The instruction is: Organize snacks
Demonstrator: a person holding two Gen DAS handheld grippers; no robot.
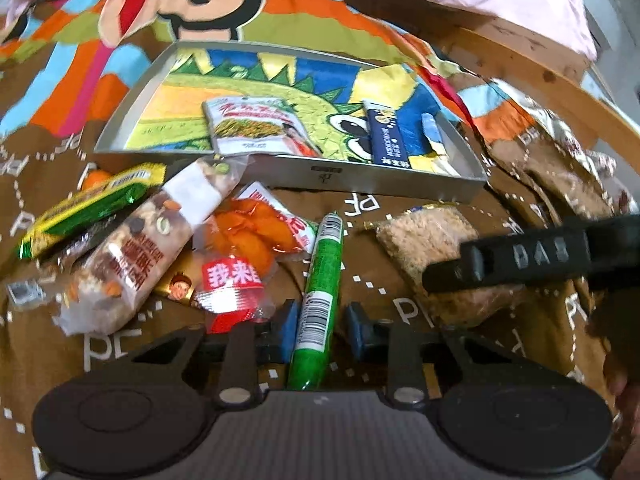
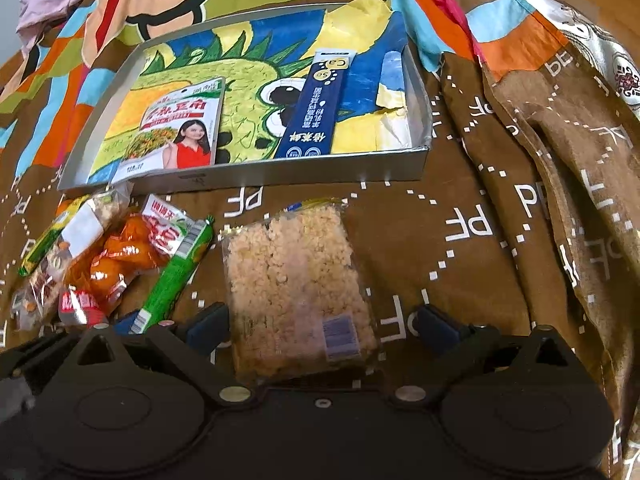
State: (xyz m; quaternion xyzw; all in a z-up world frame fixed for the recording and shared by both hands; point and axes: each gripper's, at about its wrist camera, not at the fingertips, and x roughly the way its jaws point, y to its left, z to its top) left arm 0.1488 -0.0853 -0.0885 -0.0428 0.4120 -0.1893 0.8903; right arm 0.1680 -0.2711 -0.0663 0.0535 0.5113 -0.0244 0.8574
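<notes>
Where cloth reads "PE", blue stick shows "Ca"

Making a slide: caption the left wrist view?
Open left gripper straddling a green tube-shaped sausage snack before the silver metal tray.

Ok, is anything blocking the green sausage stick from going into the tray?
Nothing visible. The green sausage stick lies between the open left claw fingers, and bare cloth runs from it to the tray, whose low front wall must be cleared.

Green sausage stick lies between the left gripper's parted jaws.
</notes>
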